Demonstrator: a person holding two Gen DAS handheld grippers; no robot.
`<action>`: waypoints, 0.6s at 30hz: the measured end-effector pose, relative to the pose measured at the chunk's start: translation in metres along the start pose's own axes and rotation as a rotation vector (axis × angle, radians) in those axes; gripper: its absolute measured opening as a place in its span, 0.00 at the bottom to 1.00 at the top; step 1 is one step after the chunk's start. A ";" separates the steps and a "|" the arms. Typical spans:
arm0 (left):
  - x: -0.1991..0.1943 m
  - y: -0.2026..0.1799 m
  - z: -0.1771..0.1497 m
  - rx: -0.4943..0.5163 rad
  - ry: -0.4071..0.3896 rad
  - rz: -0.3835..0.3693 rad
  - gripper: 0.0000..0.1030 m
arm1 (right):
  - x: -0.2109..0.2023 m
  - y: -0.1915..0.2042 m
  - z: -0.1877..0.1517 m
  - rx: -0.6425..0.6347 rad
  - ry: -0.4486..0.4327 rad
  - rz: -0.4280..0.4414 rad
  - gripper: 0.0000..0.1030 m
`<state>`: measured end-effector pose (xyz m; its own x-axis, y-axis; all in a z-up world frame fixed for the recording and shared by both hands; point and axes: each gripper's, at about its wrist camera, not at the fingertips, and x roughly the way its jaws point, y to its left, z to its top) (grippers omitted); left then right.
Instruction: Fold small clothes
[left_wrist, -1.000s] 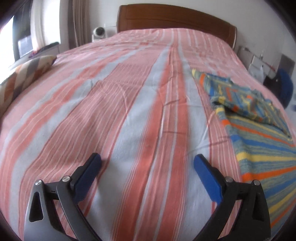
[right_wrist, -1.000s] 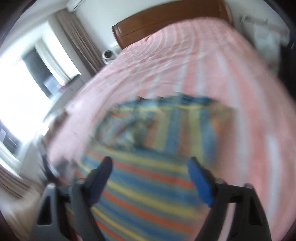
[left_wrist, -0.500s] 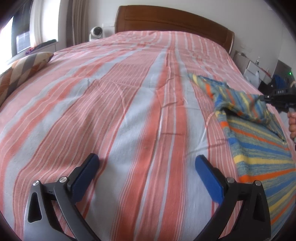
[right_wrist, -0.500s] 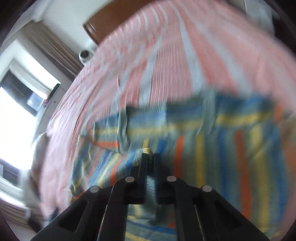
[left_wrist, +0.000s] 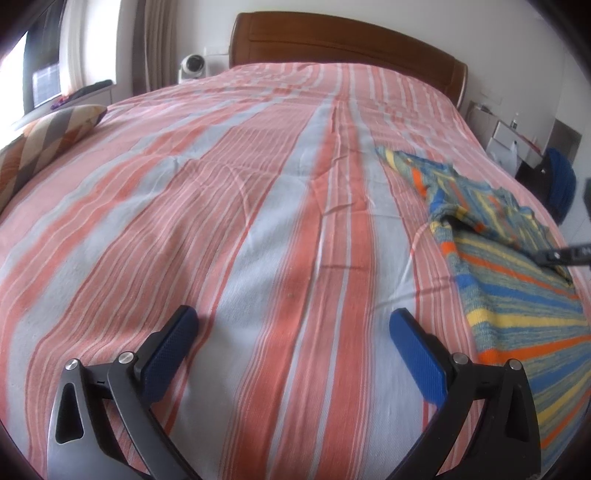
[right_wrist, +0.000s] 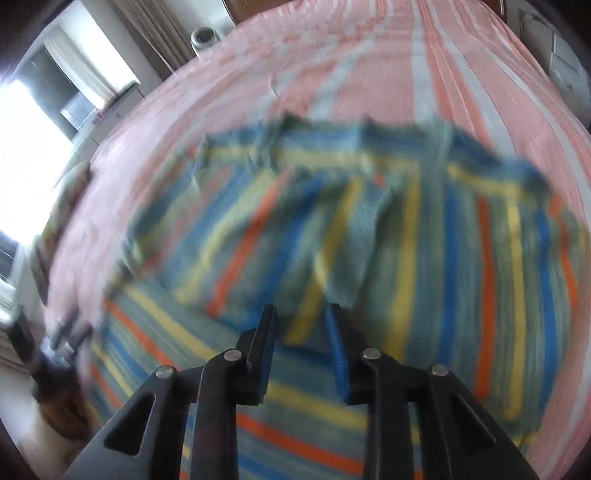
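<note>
One striped garment (right_wrist: 369, 229) lies beneath two grippers, left gripper (left_wrist: 293, 325) spread.

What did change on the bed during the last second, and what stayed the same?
The right gripper, open above the striped garment a second ago, closed on its fabric half a second ago and has now parted its jaws again, apparently letting go. The folded-over part lies across the garment. The left gripper stayed open and empty over the bedspread, hardly moving.
</note>
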<state>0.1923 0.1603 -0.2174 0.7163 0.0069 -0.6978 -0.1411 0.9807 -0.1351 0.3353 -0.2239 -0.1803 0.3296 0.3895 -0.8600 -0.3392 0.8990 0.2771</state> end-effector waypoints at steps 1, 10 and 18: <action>0.000 0.000 0.000 0.001 0.000 0.001 0.99 | -0.005 -0.001 -0.005 0.002 -0.002 -0.005 0.28; 0.000 -0.001 0.001 0.007 -0.001 0.010 0.99 | -0.113 -0.042 -0.092 0.029 -0.270 -0.127 0.68; 0.003 -0.009 0.000 0.037 0.013 0.055 1.00 | -0.162 -0.109 -0.196 0.056 -0.371 -0.444 0.71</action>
<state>0.1962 0.1515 -0.2185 0.6994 0.0584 -0.7124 -0.1542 0.9855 -0.0705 0.1467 -0.4244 -0.1556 0.7196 0.0075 -0.6944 -0.0543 0.9975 -0.0455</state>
